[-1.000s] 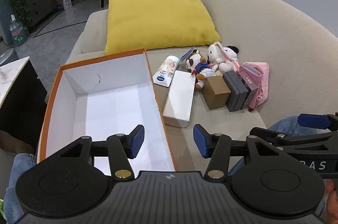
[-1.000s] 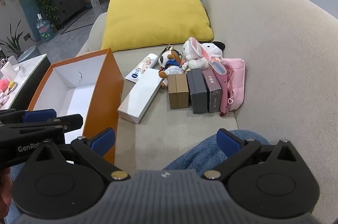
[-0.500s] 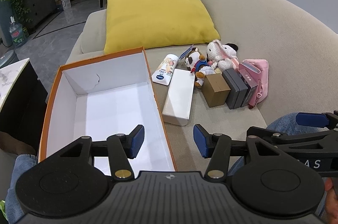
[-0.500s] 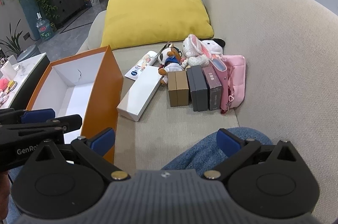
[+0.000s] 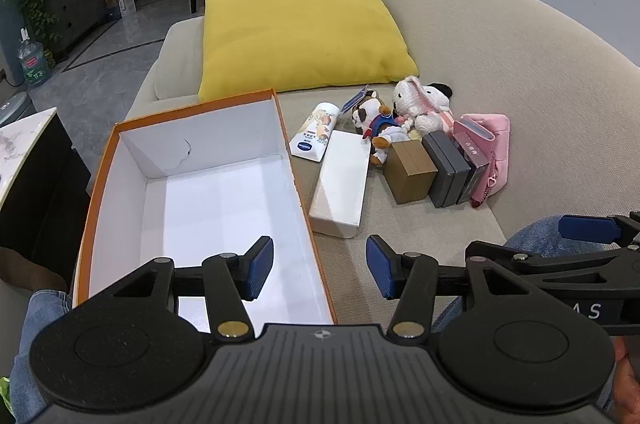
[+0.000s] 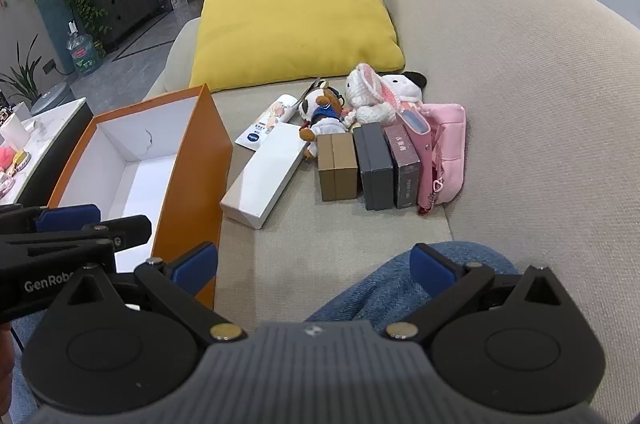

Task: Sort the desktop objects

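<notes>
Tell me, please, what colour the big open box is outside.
Orange outside, white inside; the right wrist view shows it best.

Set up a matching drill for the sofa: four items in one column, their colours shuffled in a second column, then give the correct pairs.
Items:
1. cushion
2. open storage box rim
3. pouch
4. long flat box

Colours:
A. white
B. pink
C. yellow
D. orange

Pairs: 1-C, 2-D, 3-B, 4-A
</notes>
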`<control>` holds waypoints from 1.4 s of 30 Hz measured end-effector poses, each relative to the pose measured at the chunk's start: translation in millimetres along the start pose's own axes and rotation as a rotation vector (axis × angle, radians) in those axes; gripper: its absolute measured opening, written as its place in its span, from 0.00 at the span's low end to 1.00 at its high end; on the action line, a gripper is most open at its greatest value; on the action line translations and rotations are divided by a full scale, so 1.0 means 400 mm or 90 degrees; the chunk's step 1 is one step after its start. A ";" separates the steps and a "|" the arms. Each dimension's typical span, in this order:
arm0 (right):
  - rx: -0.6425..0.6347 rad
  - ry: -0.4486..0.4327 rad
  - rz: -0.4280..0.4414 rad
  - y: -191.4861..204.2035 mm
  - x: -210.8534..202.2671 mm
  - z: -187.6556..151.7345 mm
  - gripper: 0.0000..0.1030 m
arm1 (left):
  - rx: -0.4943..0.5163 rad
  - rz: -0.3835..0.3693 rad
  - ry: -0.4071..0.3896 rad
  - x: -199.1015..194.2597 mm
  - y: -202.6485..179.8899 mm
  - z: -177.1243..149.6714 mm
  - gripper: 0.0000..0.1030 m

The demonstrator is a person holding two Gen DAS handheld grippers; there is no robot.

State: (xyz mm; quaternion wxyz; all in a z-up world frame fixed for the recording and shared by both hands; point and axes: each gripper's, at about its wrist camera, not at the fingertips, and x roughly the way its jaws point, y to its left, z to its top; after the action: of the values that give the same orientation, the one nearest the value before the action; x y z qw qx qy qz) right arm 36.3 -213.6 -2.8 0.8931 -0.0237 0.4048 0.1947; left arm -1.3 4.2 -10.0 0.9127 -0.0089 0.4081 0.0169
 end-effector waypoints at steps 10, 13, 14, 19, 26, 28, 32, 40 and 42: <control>0.003 -0.007 0.009 -0.002 0.006 0.000 0.99 | -0.005 -0.002 0.002 0.002 0.007 0.001 0.58; -0.001 -0.014 0.011 -0.004 0.009 -0.001 0.99 | -0.005 -0.005 0.006 0.007 0.006 0.004 0.58; -0.001 -0.014 0.012 -0.006 0.011 0.000 0.99 | -0.005 -0.007 0.009 0.011 0.005 0.006 0.58; 0.000 -0.009 0.016 -0.018 0.025 0.003 0.90 | 0.000 -0.028 0.018 0.033 -0.005 0.018 0.56; -0.008 0.005 0.009 -0.051 0.066 0.020 0.69 | 0.001 -0.089 0.029 0.080 -0.017 0.053 0.44; -0.005 0.009 0.015 -0.067 0.082 0.031 0.64 | -0.007 -0.111 0.037 0.098 -0.019 0.072 0.41; -0.003 0.018 0.032 -0.095 0.121 0.060 0.49 | -0.006 -0.131 0.045 0.141 -0.035 0.114 0.41; -0.024 0.029 0.047 -0.116 0.228 0.122 0.34 | -0.015 -0.159 0.087 0.272 -0.062 0.185 0.40; -0.031 0.031 0.047 -0.119 0.256 0.138 0.34 | -0.020 -0.167 0.097 0.303 -0.066 0.199 0.40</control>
State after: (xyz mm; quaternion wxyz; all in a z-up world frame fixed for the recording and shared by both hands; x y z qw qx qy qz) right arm 154.2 -213.0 -46.1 0.8744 -0.0354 0.4221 0.2368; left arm 140.0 -16.8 -47.2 0.8731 -0.0775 0.4715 -0.0966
